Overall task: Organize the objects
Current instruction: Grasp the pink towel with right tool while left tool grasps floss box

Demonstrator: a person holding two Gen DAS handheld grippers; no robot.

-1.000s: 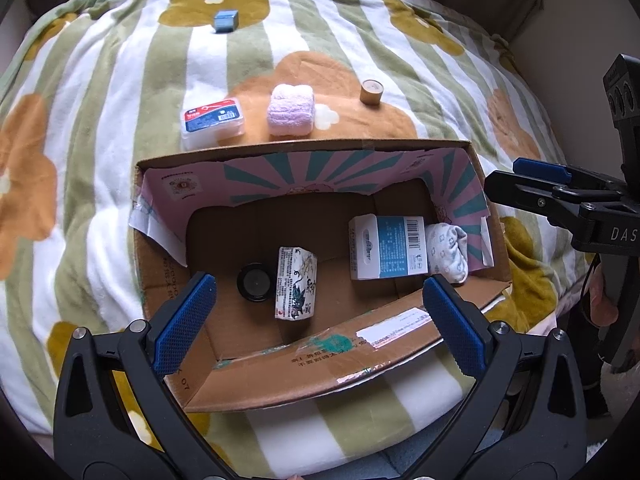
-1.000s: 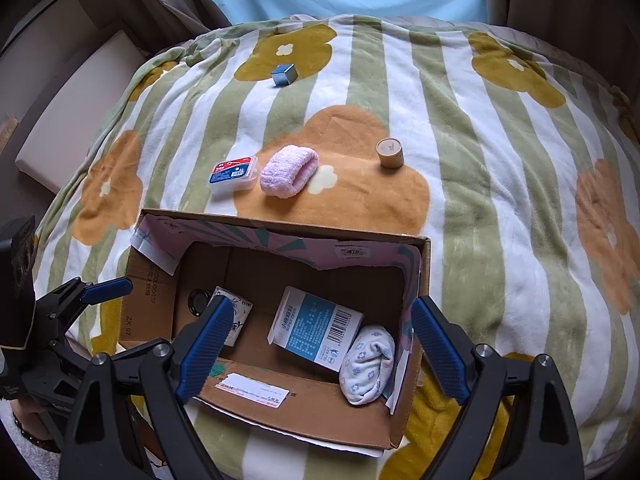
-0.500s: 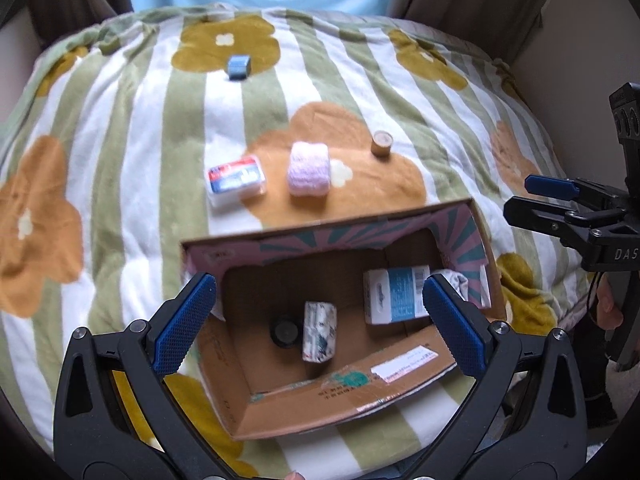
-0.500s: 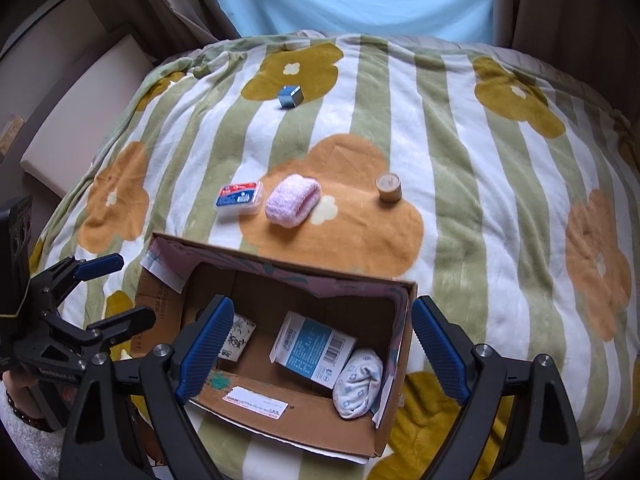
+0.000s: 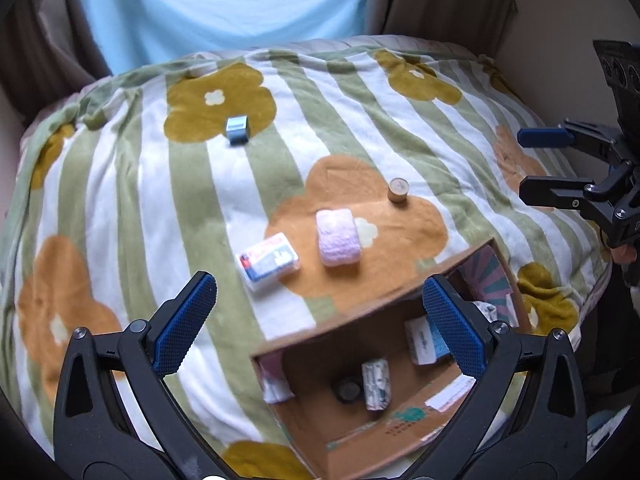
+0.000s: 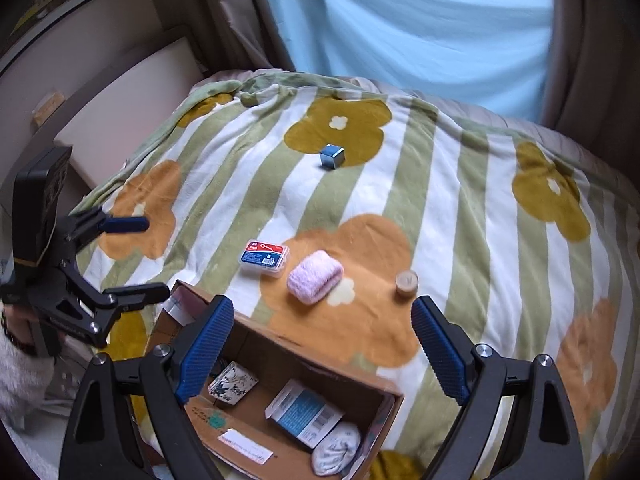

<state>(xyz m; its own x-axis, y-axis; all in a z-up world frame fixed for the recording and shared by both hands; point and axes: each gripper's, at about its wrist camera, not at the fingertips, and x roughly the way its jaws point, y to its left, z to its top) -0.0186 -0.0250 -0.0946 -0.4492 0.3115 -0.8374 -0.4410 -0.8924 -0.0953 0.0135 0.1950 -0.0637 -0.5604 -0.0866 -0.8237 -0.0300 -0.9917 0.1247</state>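
Note:
An open cardboard box [image 5: 372, 308] [image 6: 280, 336] sits on the near side of a flower-patterned blanket. Inside lie a blue-and-white carton [image 6: 302, 414], a patterned sock roll [image 6: 336, 446], a small patterned pack [image 5: 375, 384] and a dark round lid [image 5: 347, 390]. Beyond the box rest a pink towel roll [image 5: 338, 236] [image 6: 315, 277], a red-and-blue plastic case [image 5: 269, 261] [image 6: 264, 258], a small wooden cylinder [image 5: 398, 190] [image 6: 407, 283] and a blue cube [image 5: 237, 130] [image 6: 333, 157]. My left gripper [image 5: 316, 316] and right gripper [image 6: 322, 350] both hover above the box, open and empty.
The blanket [image 5: 132, 184] covers a rounded bed. A light blue curtain [image 6: 400, 20] hangs behind it. A beige cushioned ledge [image 6: 120, 108] runs along the left side. A pale sleeve [image 6: 20, 380] shows at the left edge in the right wrist view.
Both grippers have risen and pulled back from the box, so the box sits lower in both views and more of the blanket and curtain shows. Both views have rolled somewhat.

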